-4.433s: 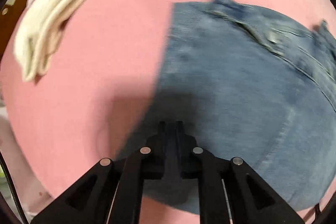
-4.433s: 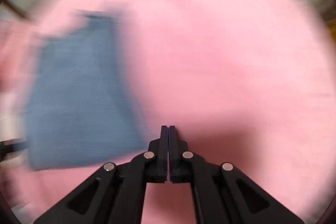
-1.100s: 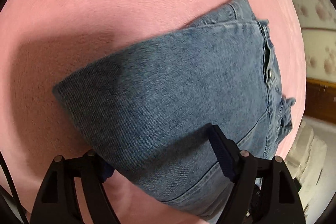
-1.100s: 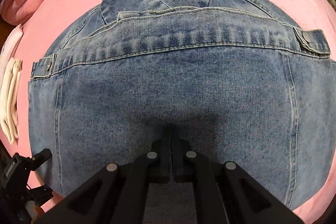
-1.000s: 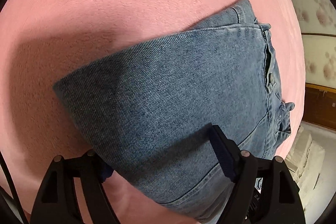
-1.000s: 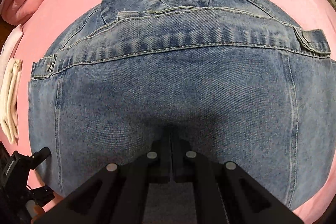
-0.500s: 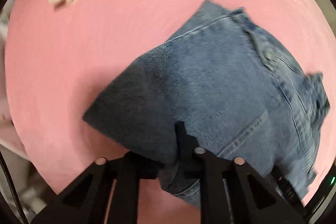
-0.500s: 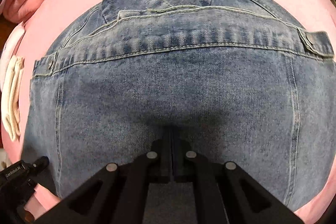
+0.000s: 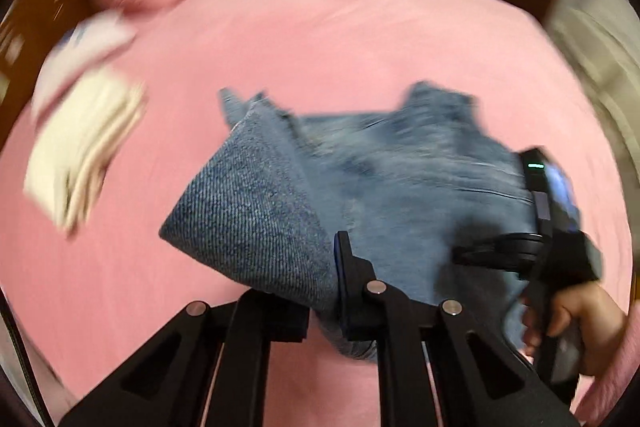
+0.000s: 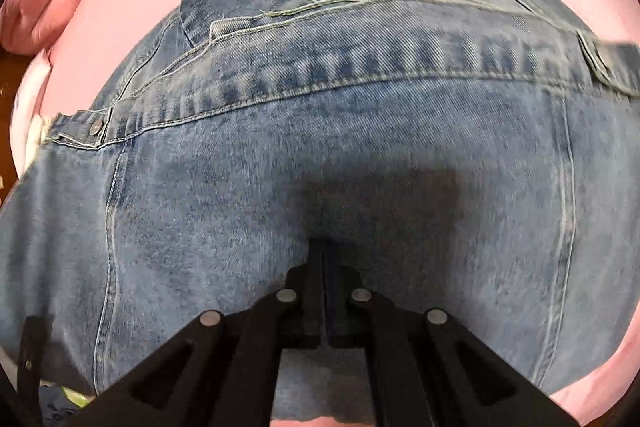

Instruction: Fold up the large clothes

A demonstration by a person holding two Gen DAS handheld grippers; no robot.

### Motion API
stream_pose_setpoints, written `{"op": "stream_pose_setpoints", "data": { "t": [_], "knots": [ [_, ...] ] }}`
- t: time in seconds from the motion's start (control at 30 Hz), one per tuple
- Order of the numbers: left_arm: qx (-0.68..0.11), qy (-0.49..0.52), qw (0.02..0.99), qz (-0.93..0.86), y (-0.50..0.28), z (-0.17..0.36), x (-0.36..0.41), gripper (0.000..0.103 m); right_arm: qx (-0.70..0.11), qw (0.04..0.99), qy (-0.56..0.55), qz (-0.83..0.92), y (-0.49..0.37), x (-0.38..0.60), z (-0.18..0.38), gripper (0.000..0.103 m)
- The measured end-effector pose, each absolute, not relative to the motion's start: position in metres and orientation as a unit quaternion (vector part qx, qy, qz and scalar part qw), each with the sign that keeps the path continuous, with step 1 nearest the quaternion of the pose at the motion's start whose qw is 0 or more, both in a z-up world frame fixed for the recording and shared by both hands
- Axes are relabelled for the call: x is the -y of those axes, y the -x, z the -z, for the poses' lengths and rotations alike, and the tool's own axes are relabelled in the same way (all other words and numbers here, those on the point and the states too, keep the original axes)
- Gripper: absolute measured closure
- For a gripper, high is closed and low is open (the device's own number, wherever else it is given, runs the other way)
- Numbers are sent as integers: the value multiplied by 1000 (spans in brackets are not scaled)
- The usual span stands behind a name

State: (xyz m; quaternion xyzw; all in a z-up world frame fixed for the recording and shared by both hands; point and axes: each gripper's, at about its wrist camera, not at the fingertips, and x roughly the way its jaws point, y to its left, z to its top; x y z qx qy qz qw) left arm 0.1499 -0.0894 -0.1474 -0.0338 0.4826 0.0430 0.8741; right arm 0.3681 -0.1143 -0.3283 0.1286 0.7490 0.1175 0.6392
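Your left gripper (image 9: 320, 291), open a second ago, now clamps the blue denim jacket (image 9: 256, 211) corner; right gripper (image 10: 325, 267) stays clenched, pinning it.

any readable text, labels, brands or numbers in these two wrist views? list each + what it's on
None readable.
Denim jacket: metal snaps and stitching only, no label or brand showing.
Right gripper body, seen from the left wrist view: a green light and a bluish panel, too blurred to read any marking.
Folded white cloth and pink bed sheet: no print visible.
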Motion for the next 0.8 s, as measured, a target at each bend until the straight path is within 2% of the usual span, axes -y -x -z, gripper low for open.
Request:
{"op": "stream_pose_setpoints", "data": {
  "t": [0.2, 0.33, 0.67, 0.8],
  "knots": [
    [-414, -39, 904, 97, -118, 104, 165, 95, -739, 609, -244, -150, -351, 151, 320, 103],
    [-393, -66, 903, 162, -96, 99, 210, 95, -703, 617, -310, -171, -340, 179, 307, 103],
    [-416, -101, 888, 167, -86, 118, 294, 96, -627, 629, -415, -197, -343, 267, 311, 101],
    [-418, -67, 895, 141, -91, 105, 323, 96, -603, 622, -451, -215, -375, 307, 310, 99]
  ]
}}
